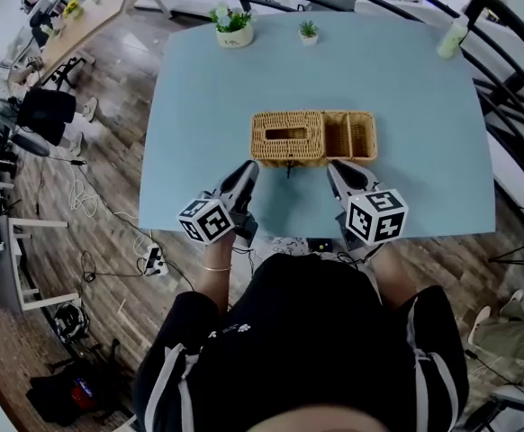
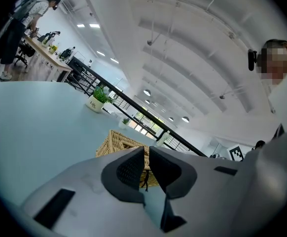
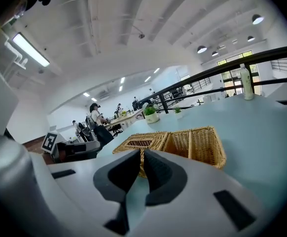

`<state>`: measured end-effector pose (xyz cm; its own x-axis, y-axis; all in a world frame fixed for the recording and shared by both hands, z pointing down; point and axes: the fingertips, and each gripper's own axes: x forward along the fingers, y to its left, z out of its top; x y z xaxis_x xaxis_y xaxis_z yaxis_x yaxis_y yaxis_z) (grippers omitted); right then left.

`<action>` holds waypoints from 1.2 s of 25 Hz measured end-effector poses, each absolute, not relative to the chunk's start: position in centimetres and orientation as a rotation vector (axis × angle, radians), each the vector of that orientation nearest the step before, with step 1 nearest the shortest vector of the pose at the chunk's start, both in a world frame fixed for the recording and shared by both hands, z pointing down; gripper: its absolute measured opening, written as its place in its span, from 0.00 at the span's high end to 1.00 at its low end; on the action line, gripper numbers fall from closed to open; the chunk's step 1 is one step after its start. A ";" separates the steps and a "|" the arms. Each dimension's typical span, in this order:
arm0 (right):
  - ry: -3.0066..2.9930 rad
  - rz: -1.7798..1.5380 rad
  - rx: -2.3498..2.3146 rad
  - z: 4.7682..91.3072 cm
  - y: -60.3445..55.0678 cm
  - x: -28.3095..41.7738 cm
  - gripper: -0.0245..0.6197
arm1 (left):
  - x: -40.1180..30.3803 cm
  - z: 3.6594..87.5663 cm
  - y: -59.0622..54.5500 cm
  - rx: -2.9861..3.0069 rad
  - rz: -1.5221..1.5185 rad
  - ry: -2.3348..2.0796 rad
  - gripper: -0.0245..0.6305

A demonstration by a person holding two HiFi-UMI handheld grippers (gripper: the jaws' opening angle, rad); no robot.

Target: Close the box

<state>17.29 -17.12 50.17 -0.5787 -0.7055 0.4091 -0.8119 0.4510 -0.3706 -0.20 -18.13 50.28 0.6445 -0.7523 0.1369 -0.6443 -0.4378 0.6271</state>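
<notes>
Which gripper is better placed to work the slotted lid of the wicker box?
Probably left: the left gripper points at the slotted lid; the right gripper faces the open compartments.

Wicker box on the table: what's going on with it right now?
A person holds the left gripper and right gripper close to the front edge of the wicker box on the blue table. Both pairs of jaws are nearly together and hold nothing. The box's right half is open on top.
</notes>
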 end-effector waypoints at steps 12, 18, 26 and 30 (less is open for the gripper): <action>-2.619 0.730 1.387 45.6 -15.7 18.4 0.96 | 3.6 44.8 -16.0 2.491 -0.035 -1.072 0.92; -2.672 0.688 1.380 44.1 -15.7 18.3 0.96 | 4.9 43.8 -16.2 2.576 0.045 -1.056 0.92; -2.685 0.718 1.360 44.0 -15.5 18.1 0.96 | 5.1 43.8 -16.1 2.575 0.056 -1.051 0.92; -2.691 0.727 1.346 44.1 -15.5 17.7 0.96 | 4.8 43.9 -16.2 2.571 0.053 -1.056 0.92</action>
